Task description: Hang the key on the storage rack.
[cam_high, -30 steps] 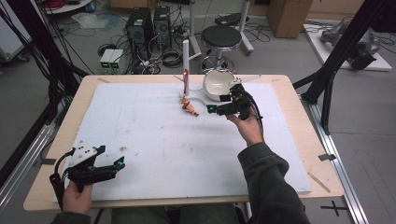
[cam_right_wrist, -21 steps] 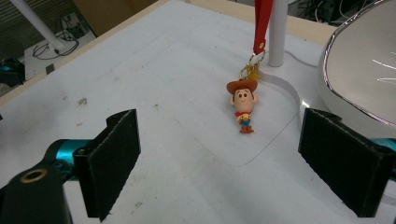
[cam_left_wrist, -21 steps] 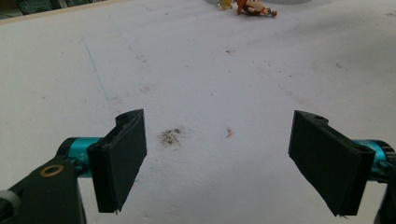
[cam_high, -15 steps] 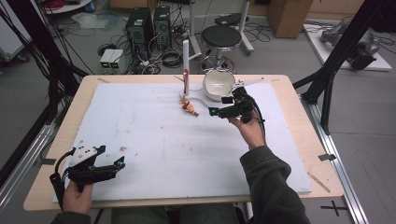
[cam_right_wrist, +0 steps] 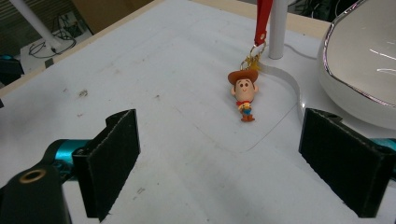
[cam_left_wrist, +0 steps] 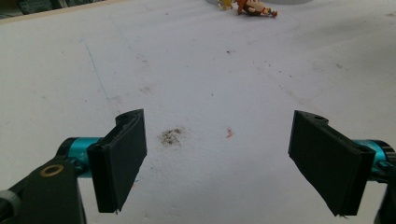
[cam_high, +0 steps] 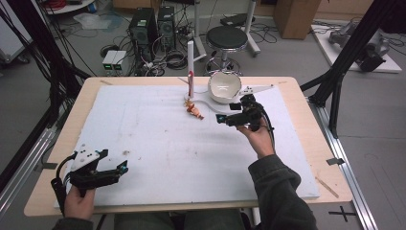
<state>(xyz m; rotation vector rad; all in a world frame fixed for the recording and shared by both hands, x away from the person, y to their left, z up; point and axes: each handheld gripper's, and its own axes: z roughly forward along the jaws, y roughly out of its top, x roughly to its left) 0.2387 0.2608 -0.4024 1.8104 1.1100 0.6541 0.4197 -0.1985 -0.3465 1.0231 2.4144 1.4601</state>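
A small cowboy figure keychain [cam_high: 194, 110] [cam_right_wrist: 244, 96] with a brown hat lies on the white mat, its red strap [cam_right_wrist: 262, 18] running up beside a white post [cam_high: 190, 61]. A white bowl [cam_high: 223, 86] [cam_right_wrist: 364, 56] stands just to its right. My right gripper [cam_high: 226, 118] [cam_right_wrist: 233, 163] hovers a short way from the figure, jaws open and empty, pointing at it. My left gripper [cam_high: 115, 168] [cam_left_wrist: 219, 163] rests open and empty near the front left corner; the figure [cam_left_wrist: 254, 8] shows far off at the top of its view.
A white foam mat [cam_high: 158, 143] covers most of the wooden table [cam_high: 306, 115]. A flat white base plate [cam_high: 253, 89] lies under the post and bowl. Smudges mark the mat [cam_left_wrist: 172, 135]. A stool [cam_high: 229, 37] and computer cases [cam_high: 148, 24] stand beyond the far edge.
My right gripper has drifted slightly toward me and to the right, away from the bowl. The left gripper has stayed put.
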